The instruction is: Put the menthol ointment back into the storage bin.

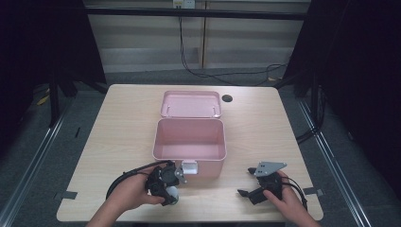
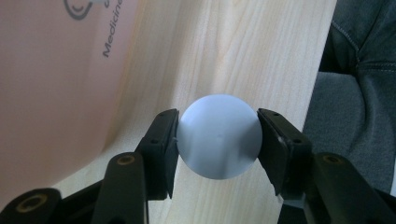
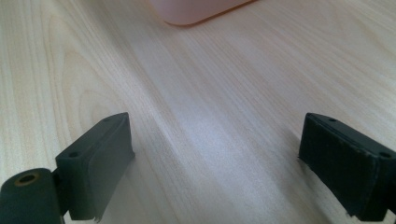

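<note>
The left gripper clamps a pale ball just near of the pink box, while the right gripper rests spread wide on the table

1. The box sits mid-bench, its lid lying open behind it.
2. The left claw is just before the box's front wall, with a ball between its jaws (near the bench's front edge).
3. The right claw lies front-right, well apart from the box.

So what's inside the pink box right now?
The box looks empty: bare pink floor in the high view. The near wall hides a strip of floor. The white ball is still outside, shut in the left claw.
</note>
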Motion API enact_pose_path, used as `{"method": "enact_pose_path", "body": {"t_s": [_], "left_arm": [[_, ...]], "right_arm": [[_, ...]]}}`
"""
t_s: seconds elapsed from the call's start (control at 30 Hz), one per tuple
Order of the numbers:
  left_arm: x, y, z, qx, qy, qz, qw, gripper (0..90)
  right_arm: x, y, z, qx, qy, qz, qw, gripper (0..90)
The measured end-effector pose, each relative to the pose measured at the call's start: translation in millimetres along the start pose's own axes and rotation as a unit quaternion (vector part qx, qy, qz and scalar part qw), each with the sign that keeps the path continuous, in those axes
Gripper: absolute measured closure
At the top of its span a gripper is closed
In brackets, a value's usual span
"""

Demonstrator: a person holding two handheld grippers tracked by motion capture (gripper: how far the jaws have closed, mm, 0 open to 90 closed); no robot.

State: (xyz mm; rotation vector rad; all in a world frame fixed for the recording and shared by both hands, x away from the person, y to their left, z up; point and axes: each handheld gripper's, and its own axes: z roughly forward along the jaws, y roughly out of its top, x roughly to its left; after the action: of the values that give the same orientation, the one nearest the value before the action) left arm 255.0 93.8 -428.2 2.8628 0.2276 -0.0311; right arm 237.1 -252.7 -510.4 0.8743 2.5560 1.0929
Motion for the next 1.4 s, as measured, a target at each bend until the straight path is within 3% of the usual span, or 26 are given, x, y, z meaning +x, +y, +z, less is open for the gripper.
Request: {"method": "enact_pose_path", "body": {"t_s": [0.3, 0.6, 1.0, 1.4], "left_arm": [[-1.4, 2.6, -3.8, 0.033, -0.008, -0.008, 0.9994, 50.2], [-1.8, 3.9, -14.8, 0.045, -0.012, -0.017, 0.9988, 50.3], [0.6, 8.7, -47.1, 0.086, -0.023, -0.039, 0.9953, 50.4], [8.1, 10.4, -81.1, 0.083, -0.033, -0.063, 0.9940, 50.4]], "right_arm": [[0.0, 0.0, 0.0, 0.000, 0.000, 0.000, 1.0000, 9.2], [0.0, 0.0, 0.0, 0.000, 0.000, 0.000, 1.0000, 9.2], [-0.2, 0.0, 0.1, -0.001, 0.000, -0.001, 1.0000, 9.2], [0.0, 0.1, 0.2, -0.001, 0.000, 0.000, 1.0000, 9.2]]}}
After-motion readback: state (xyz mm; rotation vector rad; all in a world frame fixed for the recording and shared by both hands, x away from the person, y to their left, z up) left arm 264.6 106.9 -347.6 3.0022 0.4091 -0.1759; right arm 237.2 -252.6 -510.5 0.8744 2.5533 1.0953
